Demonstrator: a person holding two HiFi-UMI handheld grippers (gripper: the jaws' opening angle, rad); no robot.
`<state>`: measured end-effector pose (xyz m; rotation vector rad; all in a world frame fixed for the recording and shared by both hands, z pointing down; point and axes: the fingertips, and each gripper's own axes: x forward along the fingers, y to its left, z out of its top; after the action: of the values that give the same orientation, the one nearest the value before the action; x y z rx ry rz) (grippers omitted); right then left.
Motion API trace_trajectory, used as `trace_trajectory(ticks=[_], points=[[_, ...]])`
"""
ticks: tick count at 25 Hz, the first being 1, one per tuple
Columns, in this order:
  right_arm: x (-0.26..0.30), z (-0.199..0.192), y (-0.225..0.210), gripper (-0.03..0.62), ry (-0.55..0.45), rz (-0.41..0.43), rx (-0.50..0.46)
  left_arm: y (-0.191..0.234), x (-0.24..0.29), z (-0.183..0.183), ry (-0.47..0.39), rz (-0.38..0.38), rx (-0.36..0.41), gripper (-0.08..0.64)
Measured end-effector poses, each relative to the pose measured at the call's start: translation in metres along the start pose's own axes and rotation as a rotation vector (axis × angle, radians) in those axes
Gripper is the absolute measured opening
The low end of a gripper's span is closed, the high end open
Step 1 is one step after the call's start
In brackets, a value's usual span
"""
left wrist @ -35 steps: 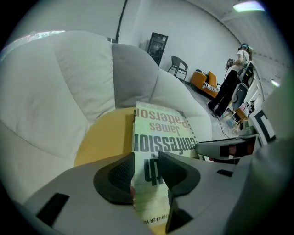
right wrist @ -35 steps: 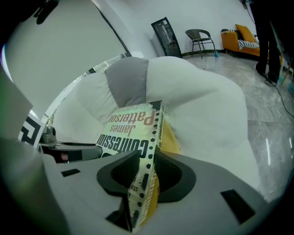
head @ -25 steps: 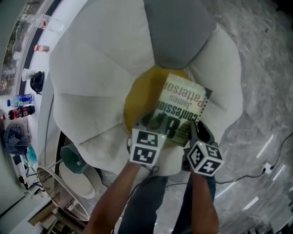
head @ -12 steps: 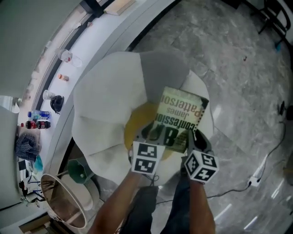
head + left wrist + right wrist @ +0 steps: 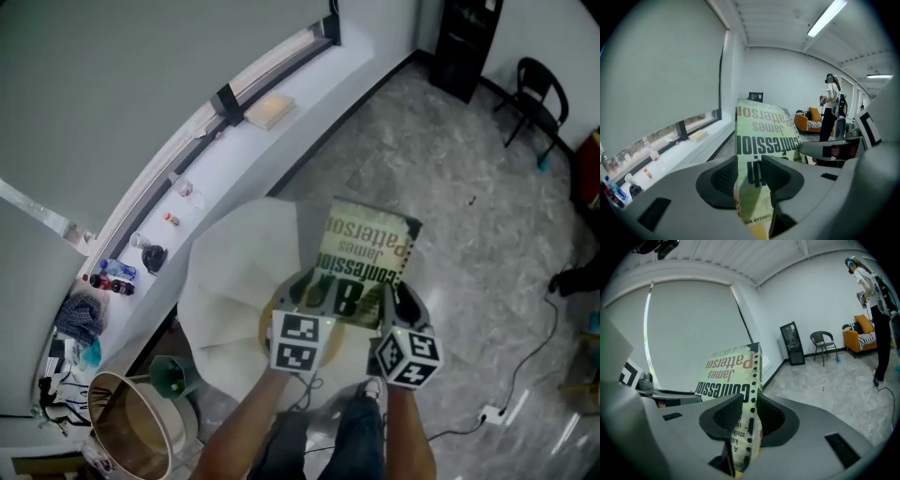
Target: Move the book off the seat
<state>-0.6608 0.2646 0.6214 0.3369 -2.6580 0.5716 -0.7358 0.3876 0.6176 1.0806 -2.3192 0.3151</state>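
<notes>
A pale green paperback book point(image 5: 362, 262) is held up in the air, well above the white petal-shaped seat point(image 5: 234, 281) with its yellow centre point(image 5: 274, 314). My left gripper point(image 5: 305, 309) is shut on the book's near left edge, and my right gripper point(image 5: 398, 314) is shut on its near right edge. In the left gripper view the book point(image 5: 759, 154) stands between the two jaws. The right gripper view shows the book point(image 5: 740, 380) edge-on, pinched between the pads.
A white window ledge point(image 5: 187, 169) with bottles point(image 5: 108, 277) and small items runs along the left. A round metal basin point(image 5: 131, 427) and a green lamp point(image 5: 169, 375) stand near the seat. Grey marble floor point(image 5: 469, 187), a black chair point(image 5: 534, 94) and a cable point(image 5: 511, 394) lie right.
Both grippers have risen with the book, and the view has pulled back: the seat now looks far smaller and lower, with more floor and ledge showing.
</notes>
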Motion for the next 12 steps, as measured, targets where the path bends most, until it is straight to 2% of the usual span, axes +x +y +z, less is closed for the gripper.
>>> trace_trajectory(ticks=[7,12], points=[[-0.064,0.139,0.018,0.107,-0.142,0.062,-0.120,-0.033,-0.070,0.128,-0.163,0.078,-0.010,0.163],[-0.104,0.222,0.024,0.107,-0.244,0.116,-0.203,-0.057,-0.110,0.199,-0.275,0.148,-0.018,0.163]])
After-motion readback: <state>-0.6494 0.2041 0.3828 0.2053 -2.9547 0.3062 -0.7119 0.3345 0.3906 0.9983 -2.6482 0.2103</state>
